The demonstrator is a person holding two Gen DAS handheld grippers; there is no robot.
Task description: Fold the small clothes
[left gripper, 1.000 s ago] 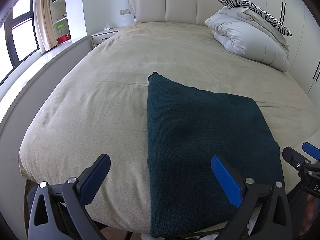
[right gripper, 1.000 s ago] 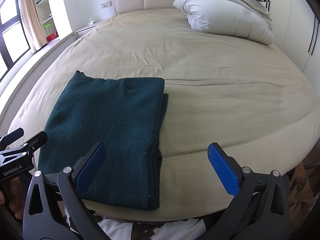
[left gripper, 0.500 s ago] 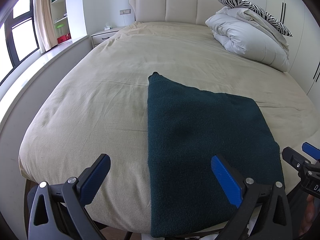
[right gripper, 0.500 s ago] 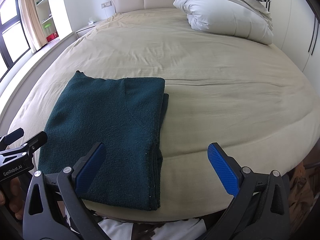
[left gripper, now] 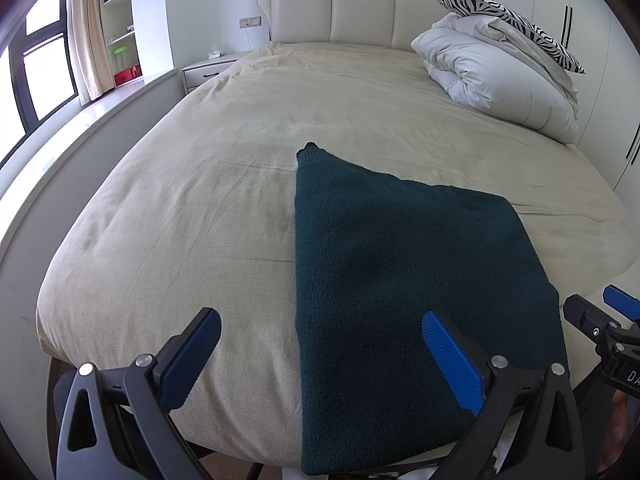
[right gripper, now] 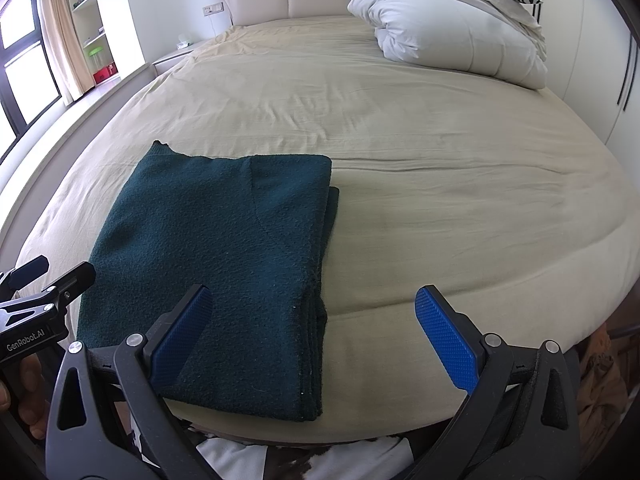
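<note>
Nothing has moved since the earlier frames; your left gripper (left gripper: 320, 354) and right gripper (right gripper: 314, 326) hang wide and empty; the folded green sweater (right gripper: 224, 260) lies just beyond the fingertips on the bed (right gripper: 440, 152); folding looks finished; next, probably set it aside.

The dark teal knitted sweater (left gripper: 400, 280) (right gripper: 224, 264) before me lies flat, folded into a layered rectangle, at the beige bed's (left gripper: 200, 208) near edge.

sweater (right gripper: 216, 264) on bed (right gripper: 400, 152) near front edge | duvet (right gripper: 452, 36) far right | nightstand (left gripper: 208, 68) far left
</note>
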